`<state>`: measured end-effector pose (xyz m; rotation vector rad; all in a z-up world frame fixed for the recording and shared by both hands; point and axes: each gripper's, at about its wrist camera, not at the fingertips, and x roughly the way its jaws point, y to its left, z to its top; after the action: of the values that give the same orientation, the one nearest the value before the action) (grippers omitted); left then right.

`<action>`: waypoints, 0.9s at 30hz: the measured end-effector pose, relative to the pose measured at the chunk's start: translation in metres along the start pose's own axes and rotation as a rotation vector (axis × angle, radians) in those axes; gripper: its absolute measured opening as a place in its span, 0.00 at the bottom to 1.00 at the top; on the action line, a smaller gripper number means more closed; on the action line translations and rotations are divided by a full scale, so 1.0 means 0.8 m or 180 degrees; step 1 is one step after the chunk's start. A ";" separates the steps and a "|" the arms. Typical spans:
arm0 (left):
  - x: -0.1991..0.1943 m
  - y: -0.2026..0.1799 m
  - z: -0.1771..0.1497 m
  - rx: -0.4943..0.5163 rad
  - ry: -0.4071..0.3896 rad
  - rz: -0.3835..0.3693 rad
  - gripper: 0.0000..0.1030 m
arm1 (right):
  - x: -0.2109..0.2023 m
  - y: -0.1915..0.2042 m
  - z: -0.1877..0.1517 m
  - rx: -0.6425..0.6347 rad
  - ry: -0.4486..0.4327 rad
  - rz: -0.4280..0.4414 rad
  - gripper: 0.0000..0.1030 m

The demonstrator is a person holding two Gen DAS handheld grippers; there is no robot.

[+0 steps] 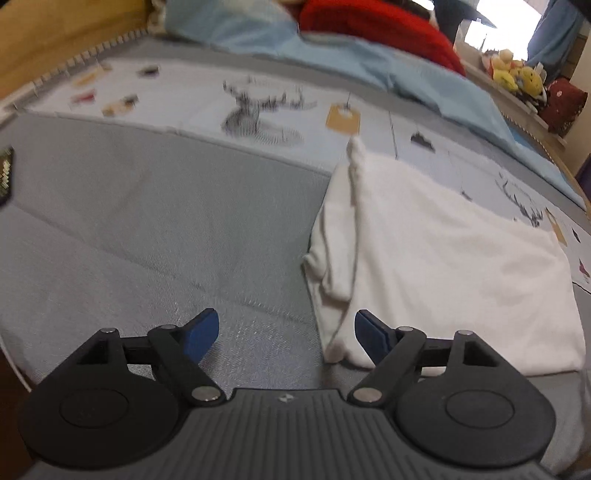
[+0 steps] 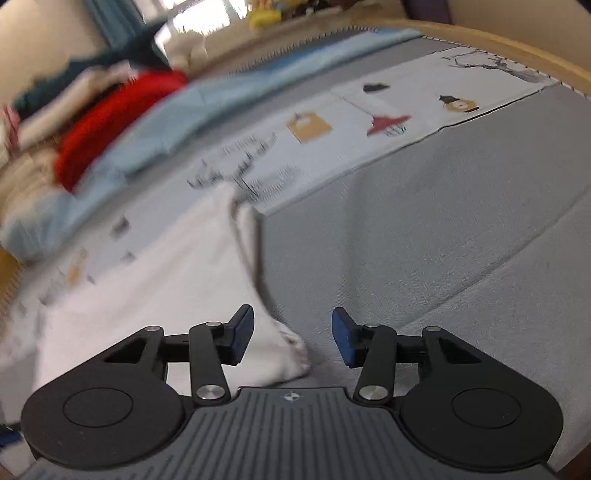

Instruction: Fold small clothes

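A white folded garment lies flat on the grey bed cover, with a narrow folded strip along its left edge. My left gripper is open and empty, just in front of the garment's near left corner. In the right wrist view the same white garment lies to the left, its near right corner between the fingers. My right gripper is open and empty over that corner, above the grey cover.
A printed pale sheet with deer and tags runs behind the garment. A light blue blanket and a red cloth lie at the back. Soft toys sit on a shelf at the far right. A wooden bed frame borders the bed.
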<state>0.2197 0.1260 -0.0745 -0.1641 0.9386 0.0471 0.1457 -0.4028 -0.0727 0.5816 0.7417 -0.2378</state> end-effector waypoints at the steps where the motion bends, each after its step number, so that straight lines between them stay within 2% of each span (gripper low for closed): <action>1: -0.008 -0.008 -0.005 0.0000 -0.0040 -0.0021 0.82 | -0.007 0.002 -0.001 0.0012 -0.0039 0.0073 0.48; 6: -0.033 -0.058 -0.046 0.0094 -0.0097 -0.0071 0.82 | -0.032 0.027 -0.034 -0.0265 -0.0135 0.0257 0.53; 9: -0.038 -0.080 -0.071 0.0152 -0.0077 -0.0063 0.82 | -0.039 0.046 -0.062 -0.0492 -0.0067 0.0286 0.55; 13: -0.036 -0.099 -0.089 0.0229 -0.0049 -0.0054 0.82 | -0.041 0.059 -0.092 -0.0602 0.0077 0.0348 0.56; 20: -0.018 -0.113 -0.087 0.0358 -0.0032 -0.0041 0.82 | -0.033 0.071 -0.109 -0.0803 0.0190 0.0363 0.56; 27: -0.005 -0.115 -0.079 0.0378 0.0046 -0.0034 0.82 | -0.019 0.067 -0.107 -0.0756 0.0278 0.0324 0.56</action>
<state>0.1769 0.0251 -0.0971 -0.0596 0.9520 -0.0198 0.1080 -0.3092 -0.0907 0.4041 0.8093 -0.0290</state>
